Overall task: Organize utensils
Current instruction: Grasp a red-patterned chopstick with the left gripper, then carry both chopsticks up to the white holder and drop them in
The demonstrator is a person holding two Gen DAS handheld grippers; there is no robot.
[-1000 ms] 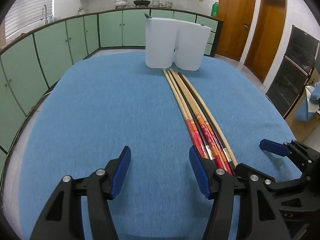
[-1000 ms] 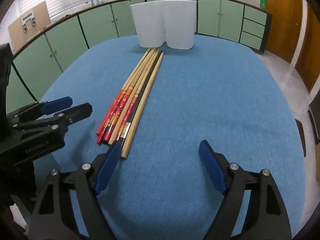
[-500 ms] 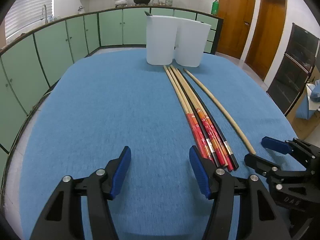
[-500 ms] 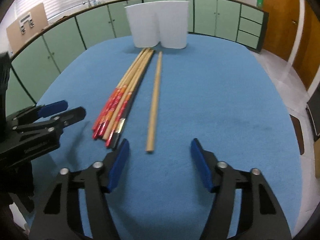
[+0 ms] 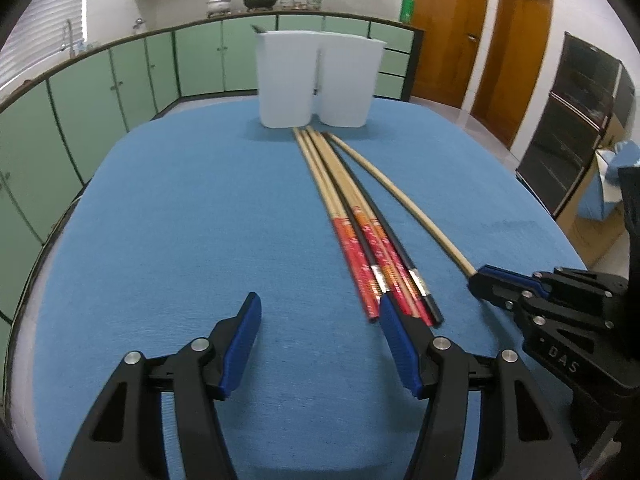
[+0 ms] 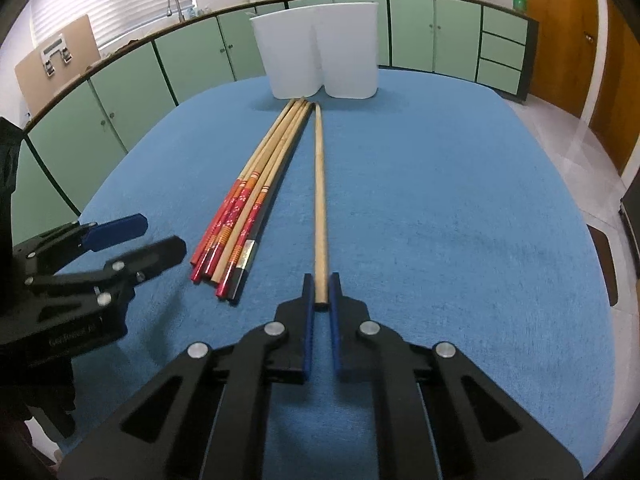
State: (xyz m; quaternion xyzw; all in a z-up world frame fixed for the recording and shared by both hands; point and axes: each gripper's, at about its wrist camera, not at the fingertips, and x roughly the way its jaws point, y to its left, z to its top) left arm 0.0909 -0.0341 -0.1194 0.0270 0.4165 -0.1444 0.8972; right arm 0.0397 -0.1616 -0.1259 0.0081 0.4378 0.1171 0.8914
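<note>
While plain wooden chopstick [image 6: 320, 184] lies on tabletop [image 6: 460, 200] beside bundle [image 6: 248, 208], right tongs [image 6: 321, 300] pinch its near end; left tongs [image 5: 318, 328] gape, holding nothing. Stick likely light, stiff, slick; end grip risks pivoting.

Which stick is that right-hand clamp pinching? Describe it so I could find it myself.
On the blue table, in front of the two white bins, lies a bundle of chopsticks with red patterned ends. The plain wooden chopstick lies alone just right of that bundle, its near end between the right gripper fingers. It alone is bare pale wood, without red or black.
</note>
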